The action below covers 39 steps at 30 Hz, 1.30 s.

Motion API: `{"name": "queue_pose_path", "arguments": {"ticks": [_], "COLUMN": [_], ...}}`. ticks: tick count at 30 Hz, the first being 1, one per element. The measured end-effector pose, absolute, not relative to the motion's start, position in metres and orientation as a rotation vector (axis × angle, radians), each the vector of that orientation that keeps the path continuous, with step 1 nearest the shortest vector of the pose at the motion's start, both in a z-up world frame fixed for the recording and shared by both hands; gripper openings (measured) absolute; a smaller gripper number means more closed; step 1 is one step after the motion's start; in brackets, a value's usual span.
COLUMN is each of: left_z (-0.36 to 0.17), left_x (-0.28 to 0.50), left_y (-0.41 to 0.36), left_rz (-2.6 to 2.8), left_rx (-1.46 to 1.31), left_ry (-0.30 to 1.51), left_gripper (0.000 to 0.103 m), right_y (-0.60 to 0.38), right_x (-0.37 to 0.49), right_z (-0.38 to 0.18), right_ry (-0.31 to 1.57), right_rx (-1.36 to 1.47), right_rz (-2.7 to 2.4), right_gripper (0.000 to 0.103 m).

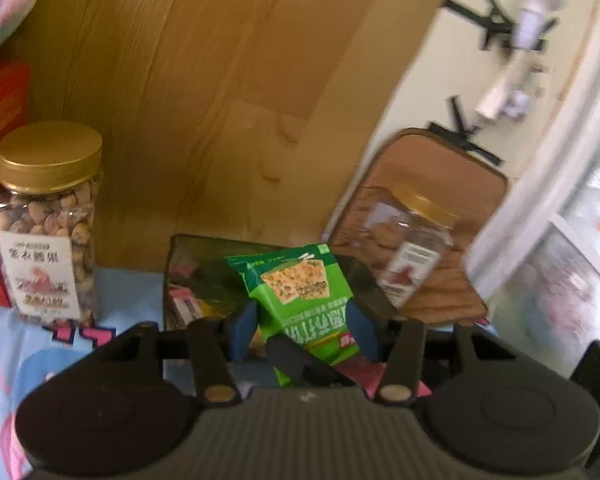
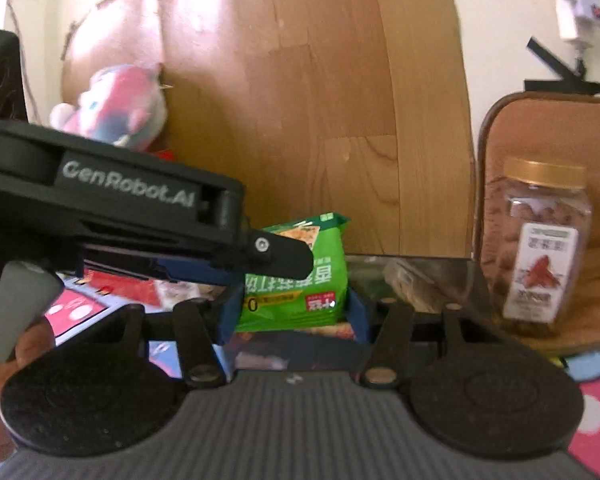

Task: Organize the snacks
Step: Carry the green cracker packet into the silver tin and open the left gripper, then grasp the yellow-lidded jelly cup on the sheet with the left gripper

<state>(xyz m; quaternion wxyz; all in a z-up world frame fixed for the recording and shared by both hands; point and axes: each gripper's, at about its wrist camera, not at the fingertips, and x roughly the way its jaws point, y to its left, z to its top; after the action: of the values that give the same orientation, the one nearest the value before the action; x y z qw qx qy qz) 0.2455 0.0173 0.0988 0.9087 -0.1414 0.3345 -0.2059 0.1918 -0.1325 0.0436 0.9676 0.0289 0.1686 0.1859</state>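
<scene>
While both grippers pinch one green cracker packet [image 1: 300, 292], two jars stand apart.

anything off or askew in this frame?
One oddity: both tools are clamped on the same green cracker packet, held tilted above the dark tray. The left tool grips its lower part and the right tool holds it too. The jars of nuts stand upright. Nothing spilled.

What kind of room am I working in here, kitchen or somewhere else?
Probably a bedroom or living space at home, not a kitchen: a wooden headboard-like panel, a plush toy leaning against it, and a cartoon-print sheet under the nut jar.
</scene>
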Motion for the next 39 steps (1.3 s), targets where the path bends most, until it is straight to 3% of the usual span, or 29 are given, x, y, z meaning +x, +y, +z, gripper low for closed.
{"name": "queue_pose_path", "arguments": {"ticks": [4, 8, 14, 18, 25, 32, 35, 39], "left_z": [0.077, 0.065, 0.099, 0.109, 0.062, 0.028, 0.018, 0.016], "left_x": [0.272, 0.274, 0.235, 0.189, 0.133, 0.123, 0.126, 0.130], "left_y": [0.011, 0.019, 0.055, 0.097, 0.152, 0.167, 0.165, 0.149], "left_rz": [-0.371, -0.375, -0.420, -0.376, -0.264, -0.312, -0.344, -0.378], "left_rx": [-0.265, -0.308, -0.320, -0.323, -0.385, -0.514, -0.557, -0.565], "left_ry": [0.721, 0.729, 0.638, 0.620, 0.710, 0.761, 0.785, 0.807], "left_gripper": [0.049, 0.051, 0.051, 0.051, 0.054, 0.054, 0.054, 0.054], "right_y": [-0.132, -0.140, -0.154, -0.142, -0.079, -0.049, -0.046, -0.054], "right_x": [0.216, 0.210, 0.168, 0.141, 0.113, 0.128, 0.135, 0.124], "right_z": [0.031, 0.027, 0.032, 0.019, -0.002, -0.010, -0.016, -0.014], "right_ry": [0.361, 0.354, 0.327, 0.444, 0.562, 0.632, 0.656, 0.631], "right_rx": [0.053, 0.061, 0.141, 0.203, -0.003, -0.021, -0.004, 0.013], "right_rz": [0.331, 0.313, 0.362, 0.540, 0.720, 0.700, 0.687, 0.688], "right_gripper": [0.065, 0.065, 0.065, 0.065, 0.065, 0.066, 0.053, 0.052]}}
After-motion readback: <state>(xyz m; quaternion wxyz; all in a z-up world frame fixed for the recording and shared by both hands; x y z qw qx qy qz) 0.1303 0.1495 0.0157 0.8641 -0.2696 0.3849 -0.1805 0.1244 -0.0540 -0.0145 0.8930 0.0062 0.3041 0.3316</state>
